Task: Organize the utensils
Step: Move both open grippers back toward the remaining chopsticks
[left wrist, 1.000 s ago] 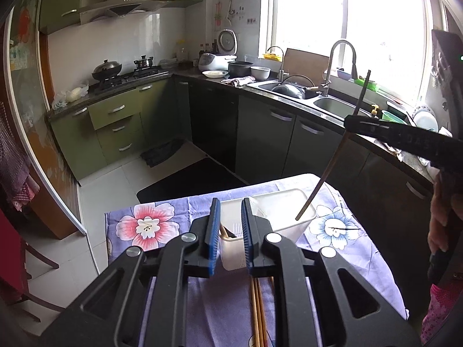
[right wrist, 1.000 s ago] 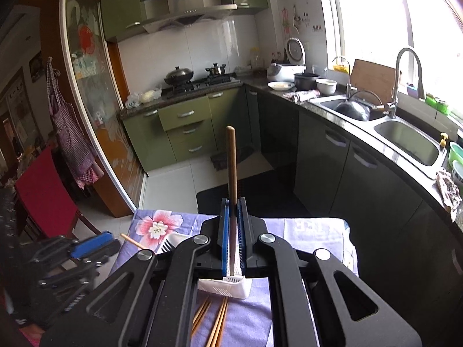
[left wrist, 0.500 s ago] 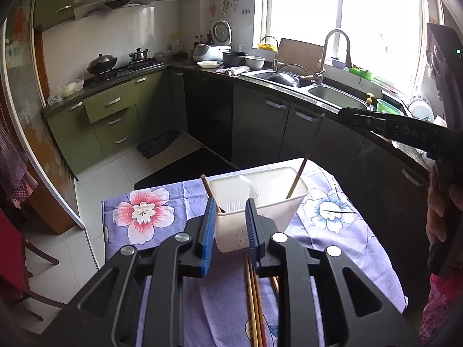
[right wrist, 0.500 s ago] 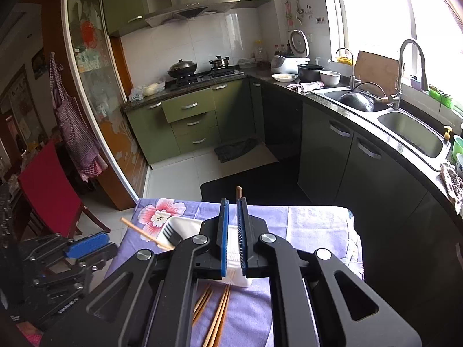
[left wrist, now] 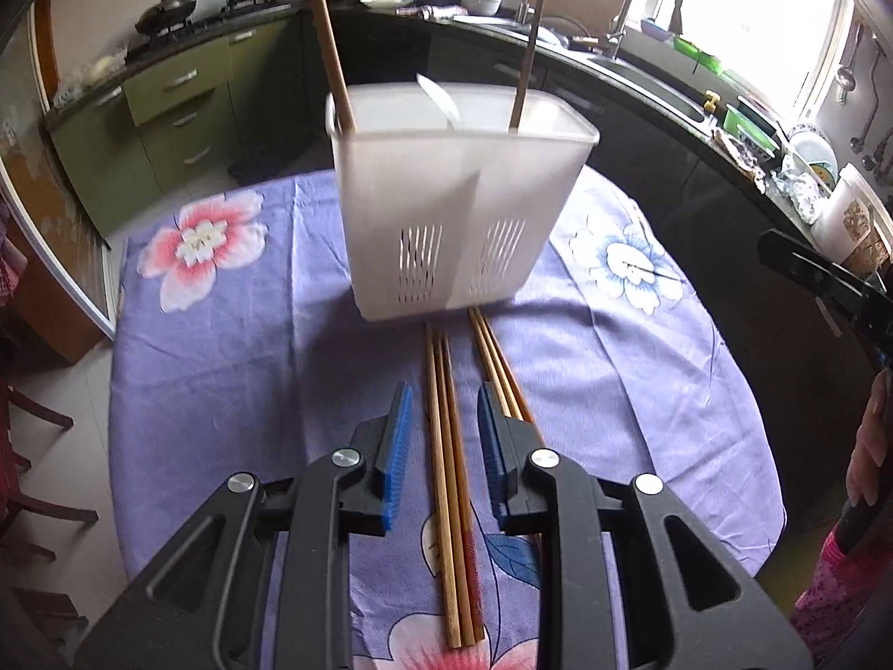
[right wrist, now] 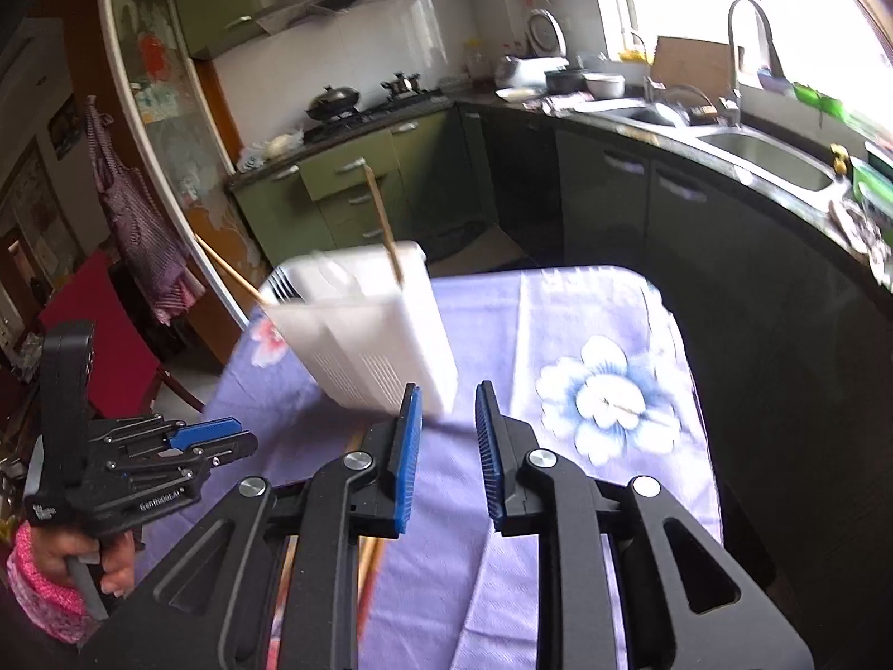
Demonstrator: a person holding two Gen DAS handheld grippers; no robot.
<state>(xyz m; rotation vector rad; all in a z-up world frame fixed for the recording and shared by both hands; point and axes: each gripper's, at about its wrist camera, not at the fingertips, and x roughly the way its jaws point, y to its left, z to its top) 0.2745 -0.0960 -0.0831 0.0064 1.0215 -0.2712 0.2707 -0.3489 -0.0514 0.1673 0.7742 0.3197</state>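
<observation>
A white slotted utensil holder [left wrist: 463,206] stands on the purple flowered tablecloth [left wrist: 234,346]. Two chopsticks lean in it, one at its left end [left wrist: 329,56] and one at its right end [left wrist: 527,67]. Two pairs of wooden chopsticks [left wrist: 446,419] lie on the cloth in front of it. My left gripper [left wrist: 443,430] is open low over the left pair, pads either side and not touching. My right gripper [right wrist: 446,430] has its jaws opening, with nothing between them, just right of the blurred holder [right wrist: 368,335]. A chopstick [right wrist: 382,223] sticks up from the holder.
Dark kitchen cabinets and a sink counter [left wrist: 658,72] run behind and to the right of the table. A red chair [right wrist: 106,335] stands at the left. The right gripper [left wrist: 820,273] shows at the right edge of the left wrist view, the left gripper [right wrist: 206,441] at the lower left of the right wrist view.
Both grippers have come down toward the table. The right gripper let go of its chopstick, which now stands in the holder, and its jaws parted. The left jaws widened slightly.
</observation>
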